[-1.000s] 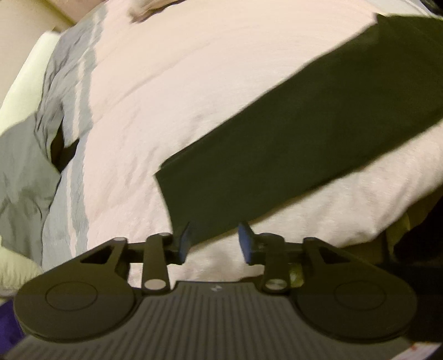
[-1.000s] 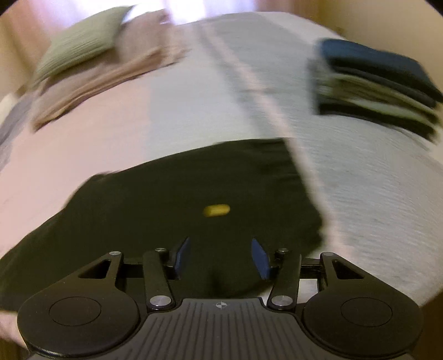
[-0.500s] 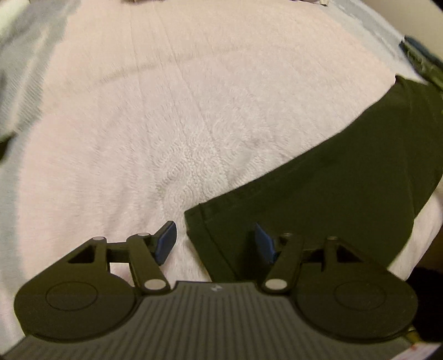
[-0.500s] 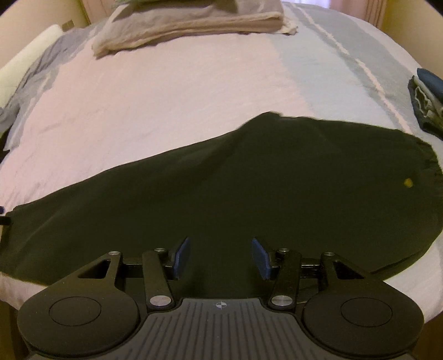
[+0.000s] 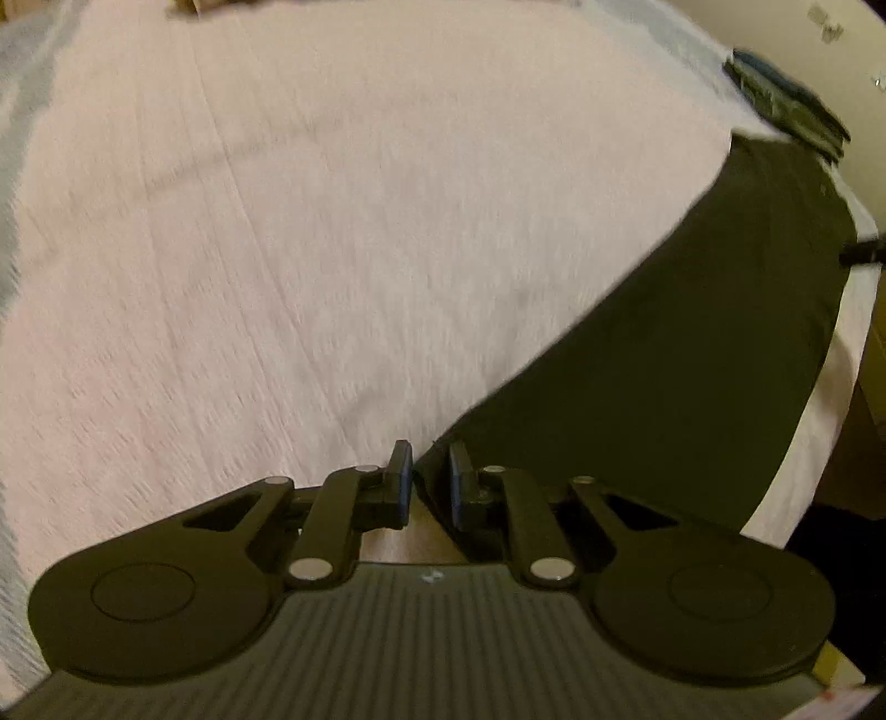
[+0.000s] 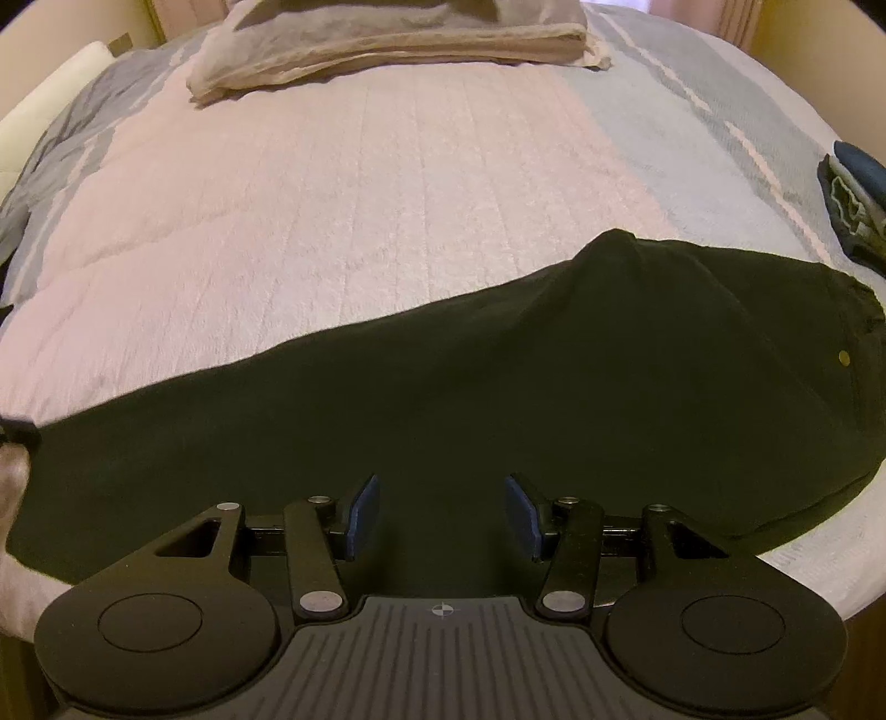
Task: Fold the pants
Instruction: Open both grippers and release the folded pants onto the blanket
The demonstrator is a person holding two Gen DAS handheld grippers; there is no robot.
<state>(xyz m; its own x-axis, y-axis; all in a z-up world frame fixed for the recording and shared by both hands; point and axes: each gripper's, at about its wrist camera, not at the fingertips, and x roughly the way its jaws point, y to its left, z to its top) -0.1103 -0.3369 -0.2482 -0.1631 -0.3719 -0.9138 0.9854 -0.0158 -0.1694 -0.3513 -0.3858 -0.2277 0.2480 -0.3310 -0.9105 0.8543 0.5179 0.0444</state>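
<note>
Both grippers [image 5: 426, 479] [image 6: 443, 512] hover at black pants [image 6: 498, 387].

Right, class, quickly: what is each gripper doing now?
Left gripper: jaws nearly shut around the pants hem corner; grip cannot be told.
Right gripper: open, holding nothing.

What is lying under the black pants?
Under the black pants lies the pink bed cover, visible all around them. Anything else beneath the cloth is hidden.

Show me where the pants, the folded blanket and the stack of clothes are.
pants [image 6: 554, 376], right wrist view, middle of the dark cloth
folded blanket [image 6: 387, 44], right wrist view, its front edge
stack of clothes [image 6: 855, 194], right wrist view, its near side
</note>
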